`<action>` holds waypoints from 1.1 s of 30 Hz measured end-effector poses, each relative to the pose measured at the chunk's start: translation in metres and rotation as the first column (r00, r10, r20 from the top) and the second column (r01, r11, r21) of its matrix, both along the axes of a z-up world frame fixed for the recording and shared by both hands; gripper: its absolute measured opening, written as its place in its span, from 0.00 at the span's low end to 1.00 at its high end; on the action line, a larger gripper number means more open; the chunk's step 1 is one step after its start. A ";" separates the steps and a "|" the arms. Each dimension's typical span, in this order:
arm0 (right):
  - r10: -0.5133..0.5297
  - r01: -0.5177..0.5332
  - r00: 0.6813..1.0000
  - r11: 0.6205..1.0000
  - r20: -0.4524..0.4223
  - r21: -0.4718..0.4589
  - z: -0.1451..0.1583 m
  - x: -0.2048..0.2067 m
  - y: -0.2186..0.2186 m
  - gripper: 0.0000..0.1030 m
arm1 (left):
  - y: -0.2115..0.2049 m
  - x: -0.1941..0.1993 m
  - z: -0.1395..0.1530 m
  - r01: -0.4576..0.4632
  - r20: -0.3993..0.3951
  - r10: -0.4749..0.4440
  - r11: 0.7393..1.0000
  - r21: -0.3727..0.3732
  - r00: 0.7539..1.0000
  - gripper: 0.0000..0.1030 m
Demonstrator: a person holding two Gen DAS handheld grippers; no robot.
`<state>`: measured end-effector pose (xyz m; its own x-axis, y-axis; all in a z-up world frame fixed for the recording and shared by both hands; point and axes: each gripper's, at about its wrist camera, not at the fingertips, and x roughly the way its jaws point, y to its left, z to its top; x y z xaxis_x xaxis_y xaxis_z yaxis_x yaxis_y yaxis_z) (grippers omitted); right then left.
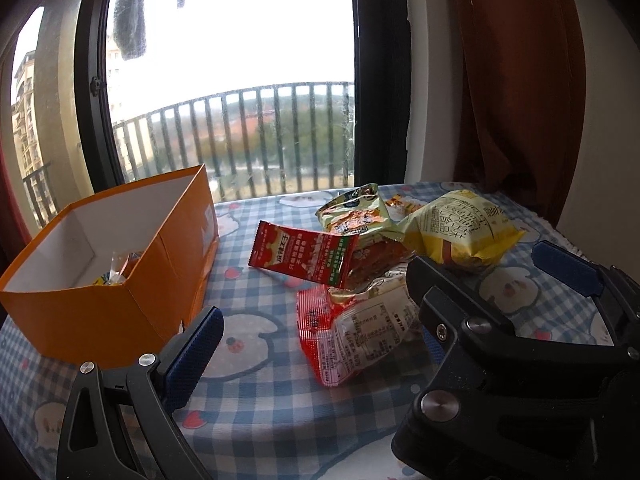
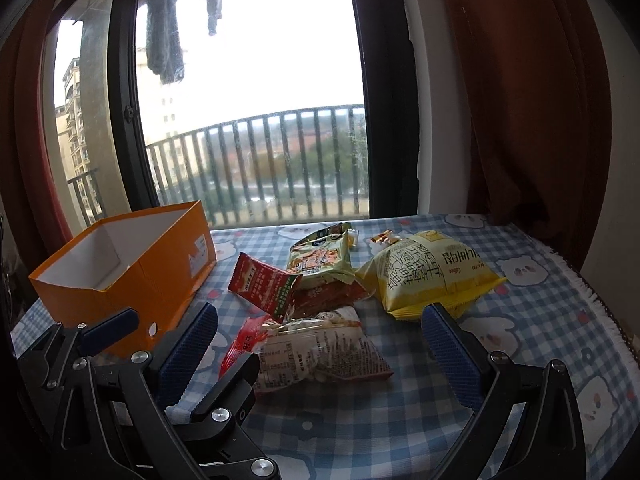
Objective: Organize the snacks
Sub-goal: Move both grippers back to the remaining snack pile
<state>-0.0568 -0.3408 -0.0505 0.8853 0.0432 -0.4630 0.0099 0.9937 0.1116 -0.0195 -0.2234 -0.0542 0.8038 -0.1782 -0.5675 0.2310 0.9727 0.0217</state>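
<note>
A heap of snacks lies mid-table: a white and red packet (image 1: 360,332) (image 2: 320,350) nearest, a red sachet (image 1: 304,258) (image 2: 266,284) propped on the heap, a pale green bag (image 1: 352,210) (image 2: 320,256) behind, and a yellow bag (image 1: 460,228) (image 2: 428,276) to the right. An open orange box (image 1: 120,280) (image 2: 152,276) stands at the left with a few small wrapped snacks (image 1: 116,272) inside. My left gripper (image 1: 320,340) (image 2: 176,348) is open beside the box. My right gripper (image 2: 320,352) (image 1: 500,276) is open, straddling the white and red packet without touching it.
A blue checked cloth with bear prints (image 1: 260,412) (image 2: 520,320) covers the table. A small orange wrapper (image 2: 384,237) lies behind the heap. A window with a balcony railing (image 2: 260,160) is straight behind, and a dark red curtain (image 2: 532,100) hangs at the right. The two grippers crowd together.
</note>
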 end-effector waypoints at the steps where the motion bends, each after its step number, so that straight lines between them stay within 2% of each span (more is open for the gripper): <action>1: -0.004 0.004 1.000 1.000 -0.010 -0.001 -0.004 0.003 -0.001 1.00 | 0.000 0.003 -0.004 -0.003 -0.014 0.003 1.000 0.004 1.000 0.98; 7: 0.005 -0.003 0.996 1.000 -0.087 0.020 -0.025 0.021 0.000 1.00 | 0.001 0.016 -0.023 -0.011 -0.079 0.012 1.000 0.019 0.997 0.96; 12: 0.007 -0.004 0.992 1.000 -0.126 0.023 -0.036 0.033 0.000 1.00 | -0.004 0.025 -0.030 0.024 -0.120 -0.021 0.999 0.021 0.993 0.96; 18: -0.003 0.008 0.992 0.999 -0.130 0.034 -0.030 0.035 -0.012 1.00 | -0.029 0.029 -0.019 0.112 -0.101 -0.104 0.991 0.073 0.989 0.96; 28: -0.091 0.096 0.987 0.995 -0.133 0.033 -0.013 0.040 -0.053 1.00 | -0.072 0.046 -0.002 0.200 -0.129 -0.190 0.977 0.071 0.973 0.96; 33: -0.123 0.131 0.984 0.990 -0.132 0.051 -0.006 0.048 -0.072 1.00 | -0.087 0.057 0.008 0.212 -0.119 -0.203 0.975 0.070 0.972 0.97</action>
<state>-0.0091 -0.4125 -0.0570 0.8187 -0.0346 -0.5732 0.1534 0.9751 0.1602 0.0372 -0.3104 -0.0461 0.6856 -0.2837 -0.6704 0.4327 0.8994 0.0620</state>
